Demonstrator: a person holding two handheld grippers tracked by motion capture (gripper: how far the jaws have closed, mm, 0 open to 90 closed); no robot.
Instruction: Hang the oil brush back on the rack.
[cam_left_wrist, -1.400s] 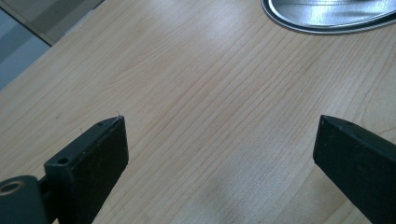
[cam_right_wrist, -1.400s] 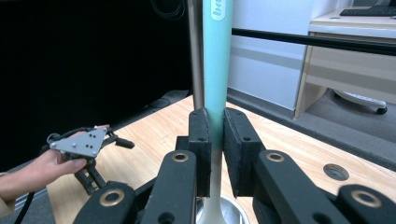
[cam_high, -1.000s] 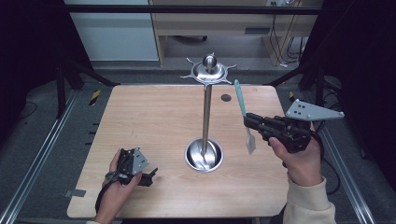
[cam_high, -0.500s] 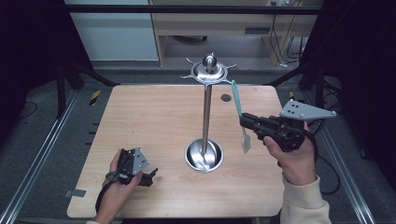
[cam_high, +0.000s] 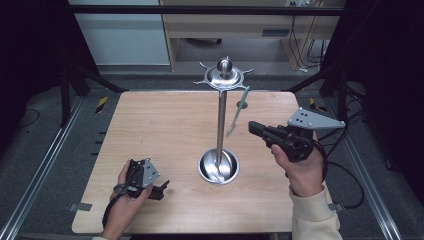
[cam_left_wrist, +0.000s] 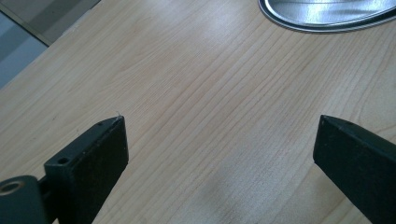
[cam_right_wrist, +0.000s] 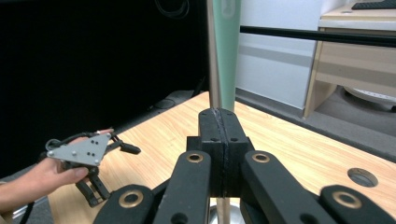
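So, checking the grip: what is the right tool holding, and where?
Cannot be told: the right tool is shut, the long green-handled utensil just off its tips.

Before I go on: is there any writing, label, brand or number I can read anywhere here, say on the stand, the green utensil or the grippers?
None: no readable text in any view.
Metal stand: bare metal, no lettering.
Green utensil: plain, no print visible.
Right gripper and left gripper: black parts and grey plates with holes, no markings.
Yellow-and-black striped tape on the floor: a pattern, no words.
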